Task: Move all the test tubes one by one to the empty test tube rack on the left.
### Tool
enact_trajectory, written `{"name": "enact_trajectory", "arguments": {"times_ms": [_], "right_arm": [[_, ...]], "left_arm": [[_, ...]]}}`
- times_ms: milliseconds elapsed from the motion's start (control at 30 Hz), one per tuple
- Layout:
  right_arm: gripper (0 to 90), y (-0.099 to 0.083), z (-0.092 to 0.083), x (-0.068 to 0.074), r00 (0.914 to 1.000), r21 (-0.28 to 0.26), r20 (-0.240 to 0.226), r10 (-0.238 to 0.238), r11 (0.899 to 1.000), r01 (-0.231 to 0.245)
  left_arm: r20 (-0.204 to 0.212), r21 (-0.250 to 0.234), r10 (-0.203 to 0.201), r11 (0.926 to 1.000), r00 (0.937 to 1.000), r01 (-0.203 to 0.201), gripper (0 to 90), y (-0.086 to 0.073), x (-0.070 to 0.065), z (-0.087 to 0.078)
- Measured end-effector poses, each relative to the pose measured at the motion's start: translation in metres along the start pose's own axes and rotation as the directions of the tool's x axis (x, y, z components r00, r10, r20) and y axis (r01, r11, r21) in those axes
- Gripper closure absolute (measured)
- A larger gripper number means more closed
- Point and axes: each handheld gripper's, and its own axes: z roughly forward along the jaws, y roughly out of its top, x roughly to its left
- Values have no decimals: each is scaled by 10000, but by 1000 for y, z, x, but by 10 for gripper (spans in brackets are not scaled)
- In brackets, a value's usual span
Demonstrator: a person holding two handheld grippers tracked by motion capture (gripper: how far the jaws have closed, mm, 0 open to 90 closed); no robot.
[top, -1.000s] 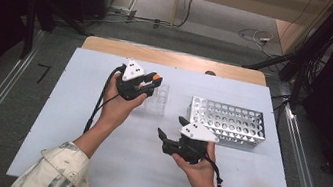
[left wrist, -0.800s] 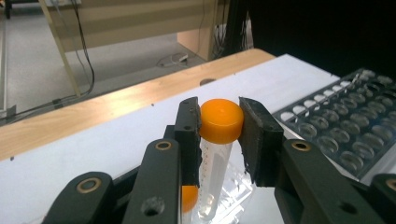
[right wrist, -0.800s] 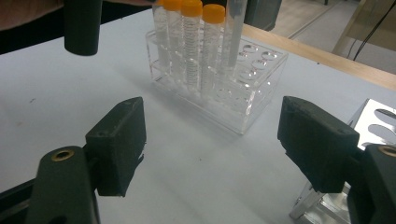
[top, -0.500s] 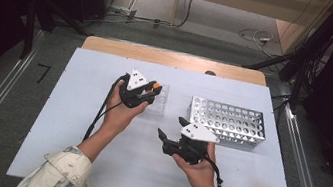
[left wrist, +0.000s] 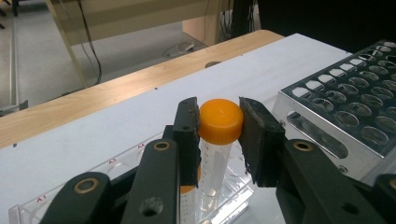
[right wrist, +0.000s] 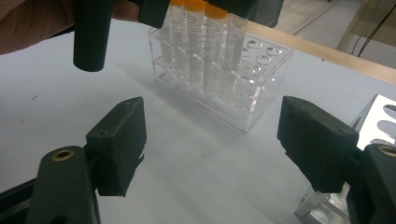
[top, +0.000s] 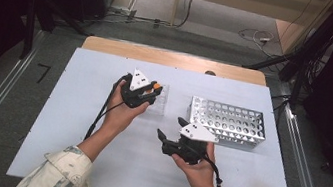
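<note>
**Orange-capped tube between the left jaws at the clear rack**

The orange-capped tube stands upright in the clear plastic rack, its smooth round cap level with the left gripper's pads. The jaws have just been opening; in the left gripper view one pad touches the cap's side while a thin gap shows at the other, so the cap sits between them without being pinched. The tube body is transparent with printed graduation marks. On the rack's top edge, small red labels read "A1", "A3" and "A4".

The right gripper view shows what the left one does not: a row of such tubes side by side in that rack, with empty round wells beyond. The right gripper stands wide with nothing between its matte black pads, low over the pale blue table.

From the high view, the rack lies mid-table under the left gripper, and a perforated metal rack sits just to its right.
</note>
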Motion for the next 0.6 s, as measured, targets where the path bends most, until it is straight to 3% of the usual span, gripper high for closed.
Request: {"name": "enact_trajectory", "arguments": {"times_ms": [267,600], "right_arm": [[223,0,-1,-1,10000,-40,3,20,10000,-20],[217,1,-4,-4,9998,-124,35,217,9997,-217]], "left_arm": [[77,-166,-175,9997,9998,177,551,2,0,-3],[478,-344,-720,9967,9963,736,380,7,3,-17]]}}
